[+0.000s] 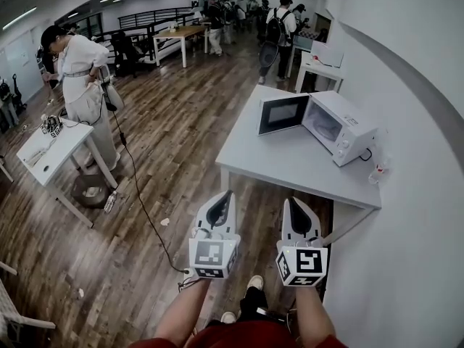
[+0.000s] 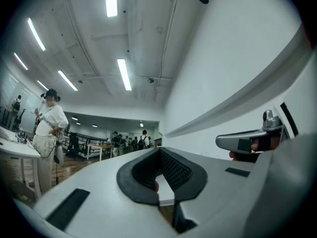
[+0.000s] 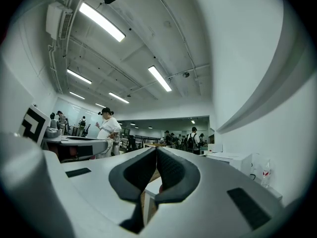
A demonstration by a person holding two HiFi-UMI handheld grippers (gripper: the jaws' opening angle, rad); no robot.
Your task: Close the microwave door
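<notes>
A white microwave (image 1: 339, 125) stands at the far right of a grey table (image 1: 290, 158), against the wall. Its door (image 1: 283, 113) hangs wide open to the left, with the cavity showing. My left gripper (image 1: 229, 194) and right gripper (image 1: 288, 202) float side by side in front of the table's near edge, short of it and well short of the microwave. Both point level toward the table, jaws together, nothing between them. In the right gripper view the microwave (image 3: 233, 160) shows small at the right; the left gripper (image 2: 159, 150) and right gripper (image 3: 156, 149) each show tips touching.
The white wall runs close on the right. A small bottle (image 1: 378, 172) stands on the table behind the microwave. A person (image 1: 83, 85) stands by a white desk (image 1: 51, 151) at the left, with a cable (image 1: 138, 187) across the wood floor. More people and tables are far back.
</notes>
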